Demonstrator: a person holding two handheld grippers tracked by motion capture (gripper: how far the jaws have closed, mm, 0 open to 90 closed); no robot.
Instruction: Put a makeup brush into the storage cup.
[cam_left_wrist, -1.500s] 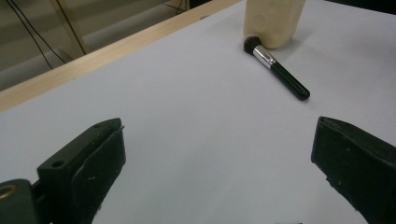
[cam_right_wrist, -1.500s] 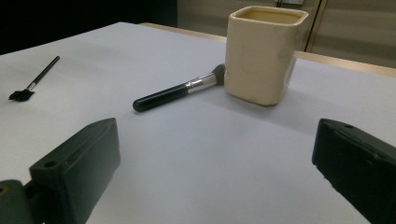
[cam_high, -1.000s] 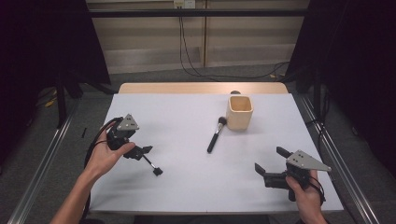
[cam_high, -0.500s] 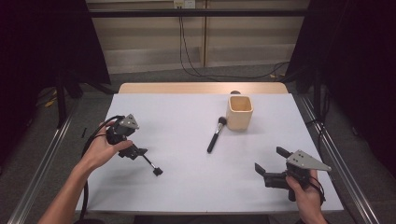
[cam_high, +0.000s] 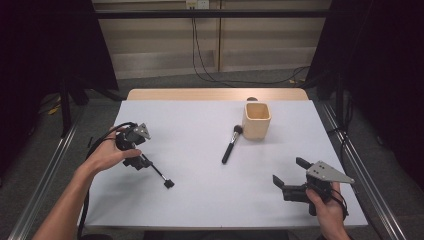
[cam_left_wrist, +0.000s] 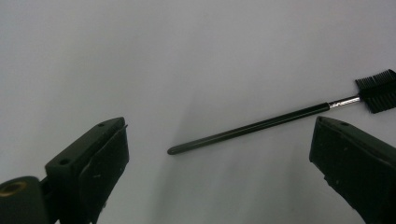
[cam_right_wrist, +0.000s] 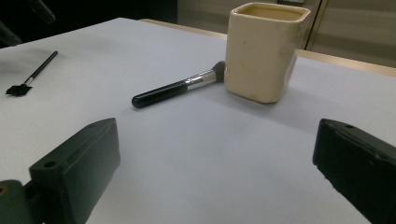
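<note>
Left gripper (cam_high: 142, 161) near the table's (cam_high: 200, 200) 9 o'clock edge, jaws wide apart and gripping nothing, hanging over the thin end of the small black comb brush (cam_left_wrist: 280, 119) lying flat on the white top, comb head toward 5 o'clock in the high view. Right gripper (cam_high: 287, 175) down near the 5 o'clock corner, jaws spread wide too, nothing between them. Farther out, toward 1 o'clock, a bigger makeup brush (cam_high: 230, 145) lying flat with its soft tip touching the cream cup (cam_high: 257, 121).

Grey floor (cam_high: 45, 165), black curtains (cam_high: 45, 45)
</note>
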